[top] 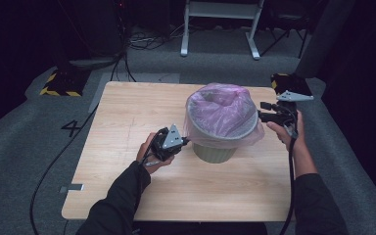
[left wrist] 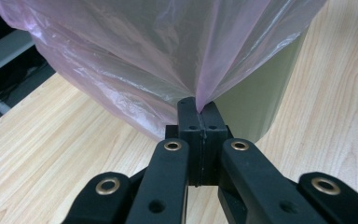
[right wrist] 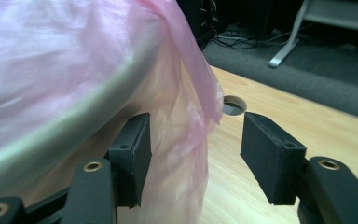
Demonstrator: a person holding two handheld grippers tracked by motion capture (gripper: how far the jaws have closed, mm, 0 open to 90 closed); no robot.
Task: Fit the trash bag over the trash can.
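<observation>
— Plastic first: we see a thin, glossy pink bag (top: 223,113) lining a round, pale grey-green bin (top: 214,152) that narrows toward its base, the film crinkled and half see-through, folded over the rim and hanging down the outside.

— And our left gripper (left wrist: 198,112)? We have its jaws pressed fully together, with a pinch of that pink film caught at their tips; the film fans upward from the pinch, and the bin's smooth wall stands just behind the jaws.

— Our right gripper (right wrist: 195,140) has its jaws standing apart, pads clear of everything. A loose fold of the bag hangs between them, nearer the left pad, and the bin's rim passes just above that pad.

— What lies under the jaws?

— A light wooden table (top: 127,127) with fine, straight grain. Past the right jaws we see a round cable hole (right wrist: 234,105) cut in the top.

— Any writing?

— On the grey carpet beyond the table's left edge, a dark mark like the numeral 4 (top: 72,128). Farther off sits a block striped yellow and black (top: 58,84). We read no brand anywhere.
</observation>
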